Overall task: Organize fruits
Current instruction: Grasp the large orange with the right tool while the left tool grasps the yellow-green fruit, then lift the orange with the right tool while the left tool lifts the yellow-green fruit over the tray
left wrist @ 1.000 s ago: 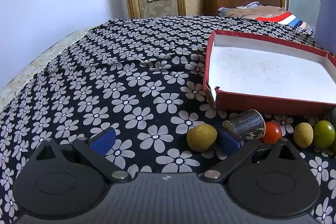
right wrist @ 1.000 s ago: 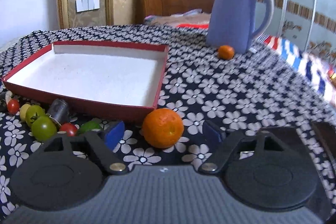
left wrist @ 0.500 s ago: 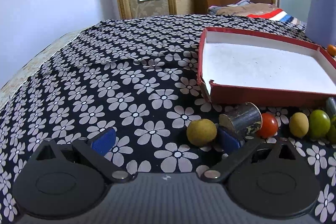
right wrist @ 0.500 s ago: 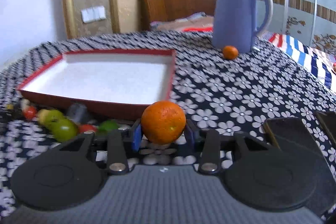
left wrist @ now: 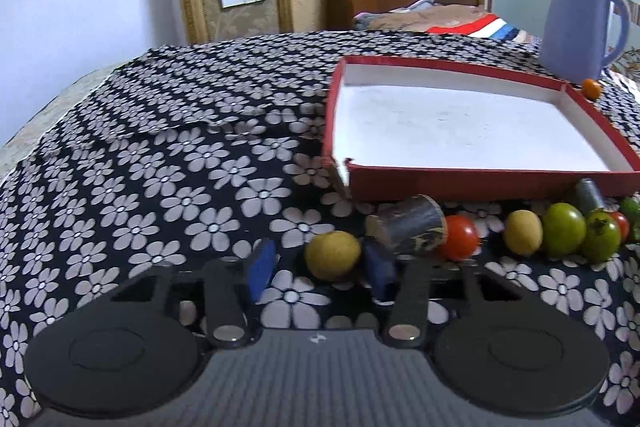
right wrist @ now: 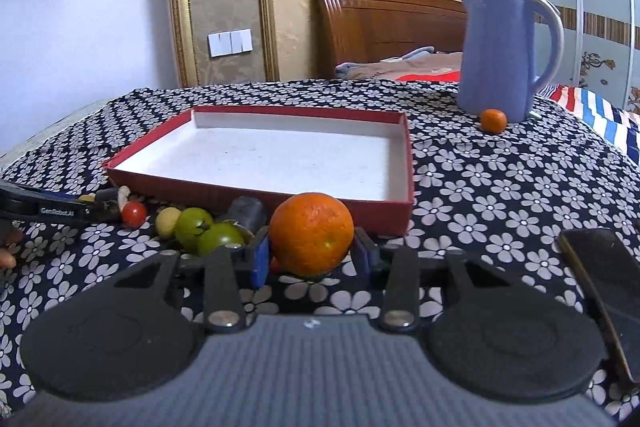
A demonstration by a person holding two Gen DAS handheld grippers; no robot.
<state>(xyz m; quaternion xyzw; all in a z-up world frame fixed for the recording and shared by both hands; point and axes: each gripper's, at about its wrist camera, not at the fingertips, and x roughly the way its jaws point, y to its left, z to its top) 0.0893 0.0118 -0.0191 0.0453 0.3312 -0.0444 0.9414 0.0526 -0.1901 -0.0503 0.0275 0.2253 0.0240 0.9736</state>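
My right fingers (right wrist: 309,259) clamp the orange (right wrist: 311,231); my left fingers (left wrist: 320,269), just closing, bracket the yellow fruit (left wrist: 332,255), left pad apart. Lift both clear over the near wall of the red box (right wrist: 256,197).

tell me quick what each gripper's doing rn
left gripper: jaws just closing around the yellow-green fruit, no full pinch visible.
right gripper: shut on the orange.

Left gripper (left wrist: 320,267) fingers just closing, right gripper (right wrist: 310,255) fingers clamped.
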